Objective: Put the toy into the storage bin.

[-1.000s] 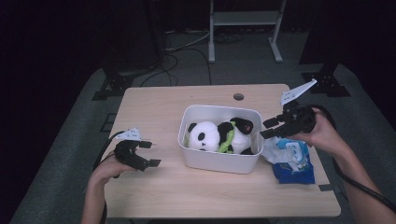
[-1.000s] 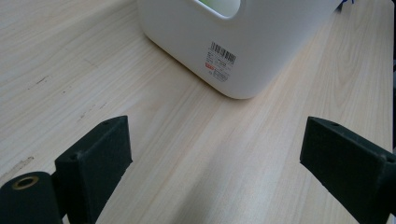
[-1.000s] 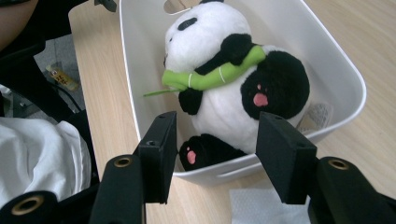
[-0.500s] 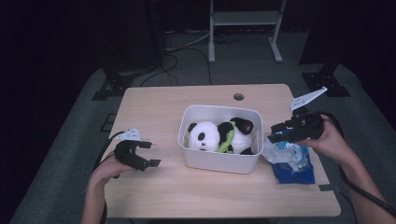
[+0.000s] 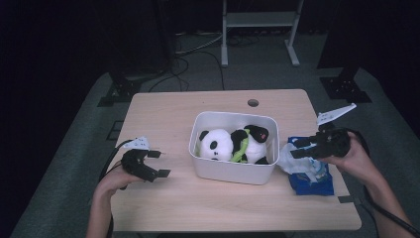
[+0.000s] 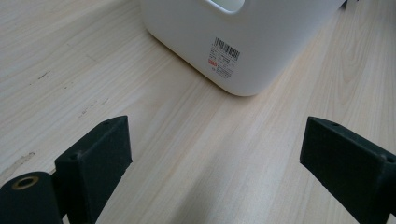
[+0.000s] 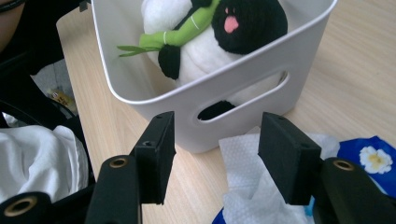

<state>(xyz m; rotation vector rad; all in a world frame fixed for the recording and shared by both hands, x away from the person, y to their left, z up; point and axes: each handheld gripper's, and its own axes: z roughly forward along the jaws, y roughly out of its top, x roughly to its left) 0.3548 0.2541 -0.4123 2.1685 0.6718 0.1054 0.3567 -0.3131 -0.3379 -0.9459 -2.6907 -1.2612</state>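
Change: my right gripper (image 5: 303,148) is coming down from beside the bin (image 5: 233,171) rim toward the tissue (image 7: 252,186), which is sticking out of the blue pack (image 5: 312,181).
Right gripper state: jaws apart, empty, straddling the tissue's upper edge.
Left gripper (image 5: 157,163) state: jaws wide apart, empty, staying low over the counter (image 5: 163,114) left of the bin.
Panda (image 5: 233,145): lying inside the bin.
Meaning: I am judging that a tissue pull is next.
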